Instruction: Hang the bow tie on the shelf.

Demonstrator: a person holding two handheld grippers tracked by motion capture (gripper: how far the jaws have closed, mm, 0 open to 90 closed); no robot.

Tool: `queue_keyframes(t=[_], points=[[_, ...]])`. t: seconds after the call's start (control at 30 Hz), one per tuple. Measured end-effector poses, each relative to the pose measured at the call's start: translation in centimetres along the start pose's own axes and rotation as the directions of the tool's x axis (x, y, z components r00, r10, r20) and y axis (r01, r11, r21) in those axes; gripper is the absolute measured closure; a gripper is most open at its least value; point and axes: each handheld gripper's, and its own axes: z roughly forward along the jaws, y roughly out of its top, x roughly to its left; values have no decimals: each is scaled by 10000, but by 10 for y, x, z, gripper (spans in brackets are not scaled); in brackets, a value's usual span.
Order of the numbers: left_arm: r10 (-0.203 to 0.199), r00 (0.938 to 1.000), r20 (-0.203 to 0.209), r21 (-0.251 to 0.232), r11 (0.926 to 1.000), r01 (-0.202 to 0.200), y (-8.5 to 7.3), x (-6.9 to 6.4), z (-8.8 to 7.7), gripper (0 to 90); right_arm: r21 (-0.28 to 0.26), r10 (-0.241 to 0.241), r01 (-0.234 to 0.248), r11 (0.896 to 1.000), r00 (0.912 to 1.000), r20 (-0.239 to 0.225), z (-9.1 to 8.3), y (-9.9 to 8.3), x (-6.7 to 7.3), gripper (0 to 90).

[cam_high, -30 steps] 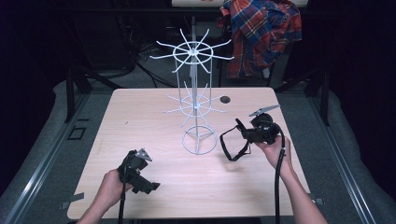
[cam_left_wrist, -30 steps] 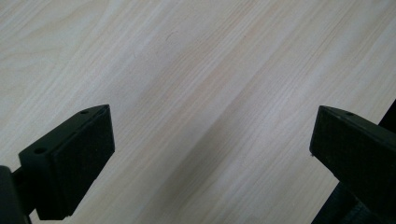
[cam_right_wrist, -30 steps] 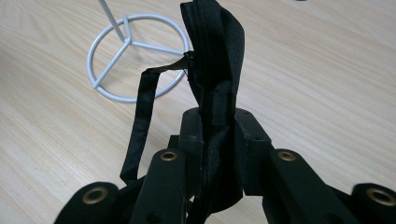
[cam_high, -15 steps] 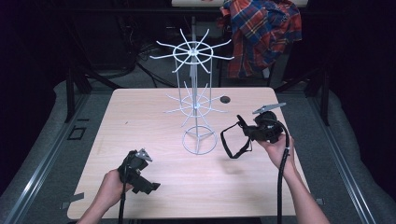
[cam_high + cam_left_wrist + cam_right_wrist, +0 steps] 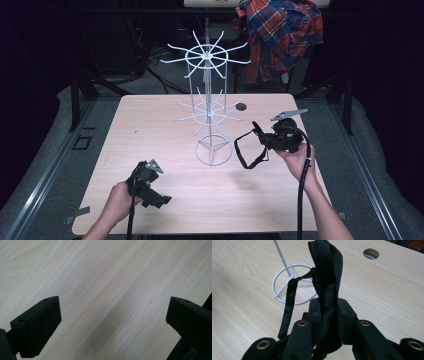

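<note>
While the right tongs [image 5: 325, 312] clench the black strap [image 5: 246, 150] at frame centre-right, no prong of the wire rack [image 5: 209, 107] carries it; hanging remains. Left tongs [image 5: 112, 320] are released over the worktop [image 5: 150, 125].

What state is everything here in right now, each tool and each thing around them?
Left tool: open, low over the wooden table, holding nothing.
Right tool: shut on black fabric strap, raised.
White wire display rack: upright, hooks bare.
Red plaid shirt: draped behind the table.
</note>
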Motion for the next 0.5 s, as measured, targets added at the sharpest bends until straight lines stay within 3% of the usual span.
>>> queue_keyframes(t=[0.5], points=[[46,10000,-60,57,10000,-45,0,-1,0,2,-364,-149,141,9992,9997,-195,-10,6,8,755]])
